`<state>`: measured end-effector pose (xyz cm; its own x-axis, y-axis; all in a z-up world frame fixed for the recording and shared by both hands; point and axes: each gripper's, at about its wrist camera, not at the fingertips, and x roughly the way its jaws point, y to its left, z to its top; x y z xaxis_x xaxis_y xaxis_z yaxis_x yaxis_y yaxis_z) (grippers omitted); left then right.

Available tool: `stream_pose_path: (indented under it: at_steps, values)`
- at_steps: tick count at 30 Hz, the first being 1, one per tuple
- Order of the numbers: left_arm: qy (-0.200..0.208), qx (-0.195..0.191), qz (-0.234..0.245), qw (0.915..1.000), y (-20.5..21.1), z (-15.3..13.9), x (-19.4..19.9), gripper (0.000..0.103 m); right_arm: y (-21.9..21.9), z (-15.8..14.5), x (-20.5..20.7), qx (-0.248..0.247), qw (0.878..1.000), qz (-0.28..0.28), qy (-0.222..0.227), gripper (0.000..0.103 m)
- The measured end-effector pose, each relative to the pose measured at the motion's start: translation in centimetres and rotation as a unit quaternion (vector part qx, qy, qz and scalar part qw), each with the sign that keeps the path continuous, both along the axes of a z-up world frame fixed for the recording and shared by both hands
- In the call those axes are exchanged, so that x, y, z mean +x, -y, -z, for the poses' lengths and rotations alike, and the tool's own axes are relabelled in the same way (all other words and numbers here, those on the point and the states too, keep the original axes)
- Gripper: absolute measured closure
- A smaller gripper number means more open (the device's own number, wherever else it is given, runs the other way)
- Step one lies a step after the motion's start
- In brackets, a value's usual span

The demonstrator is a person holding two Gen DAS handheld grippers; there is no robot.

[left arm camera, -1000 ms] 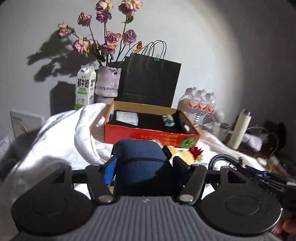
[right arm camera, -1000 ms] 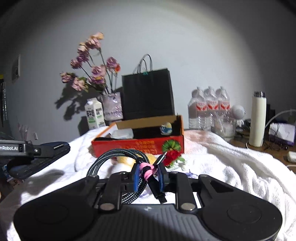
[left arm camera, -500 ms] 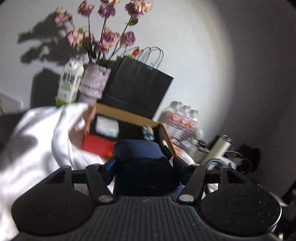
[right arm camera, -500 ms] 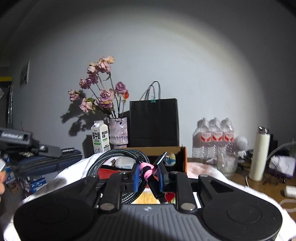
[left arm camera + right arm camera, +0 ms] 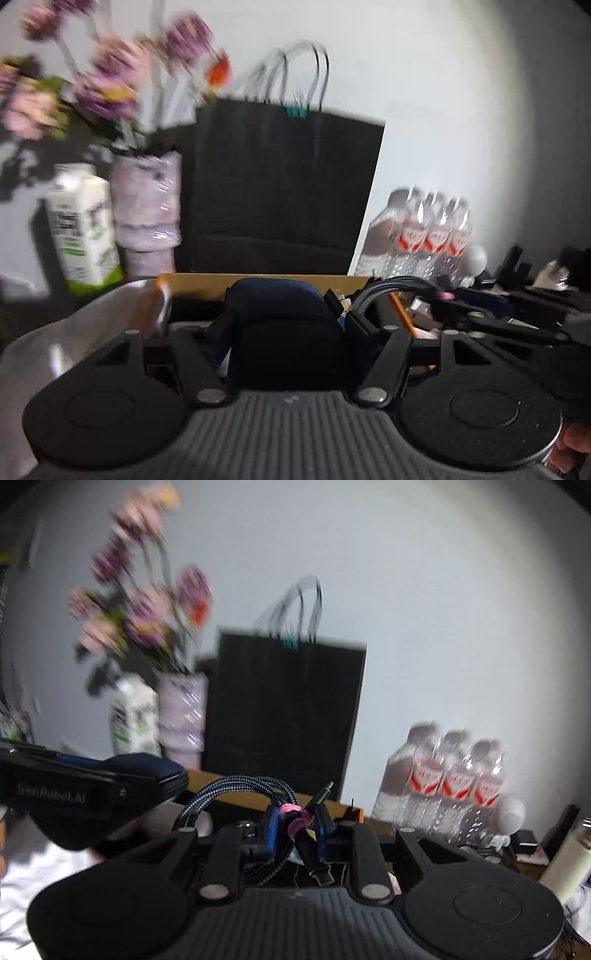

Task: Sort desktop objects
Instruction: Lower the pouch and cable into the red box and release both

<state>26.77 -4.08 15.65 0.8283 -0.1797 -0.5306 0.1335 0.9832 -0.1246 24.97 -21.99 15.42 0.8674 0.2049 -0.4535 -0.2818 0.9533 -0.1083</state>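
Right now the left gripper (image 5: 282, 325) squeezes a dark blue soft case (image 5: 280, 306) by its two sides, jaws about half open around it; it looks squashy and light, so a gentle side grip should do. Over the cardboard box (image 5: 258, 282), the right gripper (image 5: 295, 827) is nearly closed on a coiled braided cable (image 5: 236, 788) at its pink tie (image 5: 291, 810); the cable is floppy and its plug ends dangle, so the tied spot seems the best place to hold.

A white cloth (image 5: 22, 878) is seen at lower left; behind it a cardboard box (image 5: 207, 777), milk carton (image 5: 135, 716), vase (image 5: 183, 712), black bag (image 5: 284, 716) and water bottles (image 5: 450, 775) are lined up.
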Motion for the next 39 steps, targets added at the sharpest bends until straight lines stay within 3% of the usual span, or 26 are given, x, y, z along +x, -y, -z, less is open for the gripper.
stream_pose_path:
  at_steps: [3, 9, 12, 14, 17, 23, 26, 29, 35, 39]
  values:
    - [-0.029, 0.018, -0.028, 0.9990, 0.8, 2.8, 5.3, 0.037, -0.7, 2.7, 6.3, -0.026, 0.998, 0.013, -0.051, 0.084]
    - [-0.064, 0.047, -0.022, 0.9965, 1.7, 6.8, 11.6, 0.037, -2.5, 7.8, 14.4, -0.077, 0.991, 0.032, -0.107, 0.084]
    - [-0.083, 0.055, -0.037, 0.9943, 2.0, 8.0, 13.1, 0.036, -3.3, 9.8, 16.8, -0.094, 0.986, 0.029, -0.136, 0.083]
    - [-0.073, 0.067, -0.041, 0.9942, 1.9, 8.3, 13.1, 0.037, -3.5, 10.8, 17.6, -0.105, 0.984, 0.029, -0.144, 0.083]
    - [-0.063, 0.059, -0.028, 0.9959, 1.3, 7.3, 12.1, 0.025, -2.9, 10.9, 18.1, -0.099, 0.982, 0.032, -0.160, 0.074]
    - [-0.082, 0.069, -0.053, 0.9929, -0.8, 3.7, 9.8, 0.016, -1.6, 7.1, 15.5, -0.053, 0.987, 0.041, -0.144, 0.051]
    - [-0.102, 0.083, -0.070, 0.9889, -1.7, 1.9, 8.1, 0.010, -1.2, 4.4, 13.2, -0.025, 0.989, 0.038, -0.141, 0.048]
    - [-0.129, 0.079, -0.073, 0.9857, -2.4, 0.1, 6.3, 0.005, -1.3, 2.4, 10.6, -0.015, 0.989, 0.037, -0.140, 0.038]
    - [-0.116, 0.073, -0.069, 0.9882, -3.3, -2.9, 0.1, 0.000, -2.0, -0.3, 5.0, -0.010, 0.991, 0.023, -0.133, 0.024]
    - [-0.105, 0.067, -0.085, 0.9886, -3.9, -3.4, -4.4, 0.000, -2.1, -1.1, 1.1, -0.009, 0.992, 0.004, -0.124, 0.019]
